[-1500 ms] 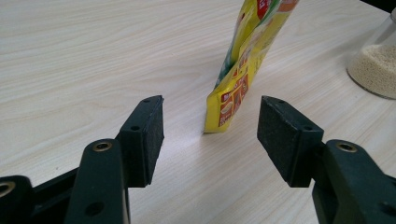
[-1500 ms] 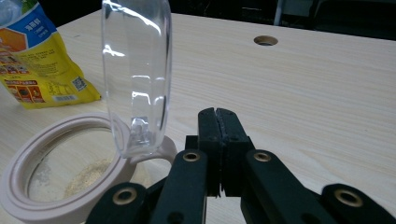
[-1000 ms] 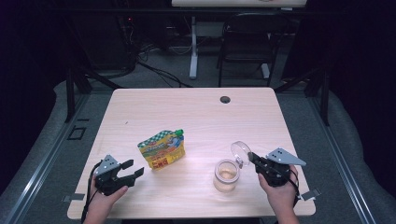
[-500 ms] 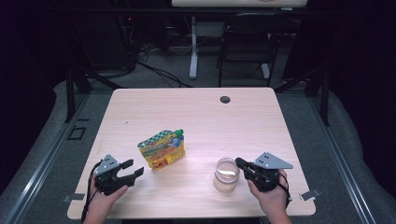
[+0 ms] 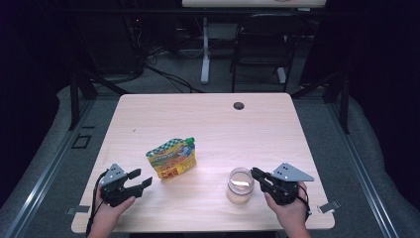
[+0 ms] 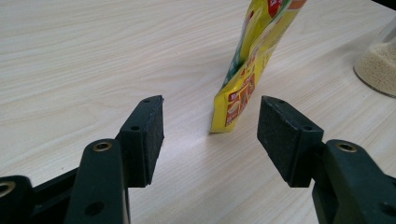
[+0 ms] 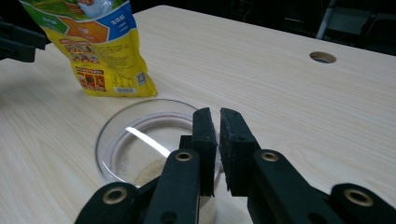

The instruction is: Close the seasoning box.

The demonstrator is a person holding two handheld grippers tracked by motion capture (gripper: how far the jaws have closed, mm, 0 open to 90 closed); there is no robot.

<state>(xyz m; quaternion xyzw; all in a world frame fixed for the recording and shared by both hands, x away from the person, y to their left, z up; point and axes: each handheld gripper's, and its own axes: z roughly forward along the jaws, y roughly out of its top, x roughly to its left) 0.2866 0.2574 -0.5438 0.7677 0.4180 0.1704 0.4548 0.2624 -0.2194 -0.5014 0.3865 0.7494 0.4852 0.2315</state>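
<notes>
Pouch [image 6: 243,70] top beyond picture's edge

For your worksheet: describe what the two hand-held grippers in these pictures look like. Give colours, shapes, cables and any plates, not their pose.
Both are black, two-jawed tools. The left gripper has flat, matte rectangular pads on arms with brass-coloured rivets, a small grey plate on top and a black cable trailing back. The right gripper carries a larger grey three-cornered plate dotted with small holes, and a black cable behind the hand. No sleeves show.

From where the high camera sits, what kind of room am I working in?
Most likely a lab or recording workspace, not a kitchen: a bare light-wood desk with a cable hole, loose cables on the grey floor behind it, dark surroundings, and another desk's leg and a chair beyond.
</notes>
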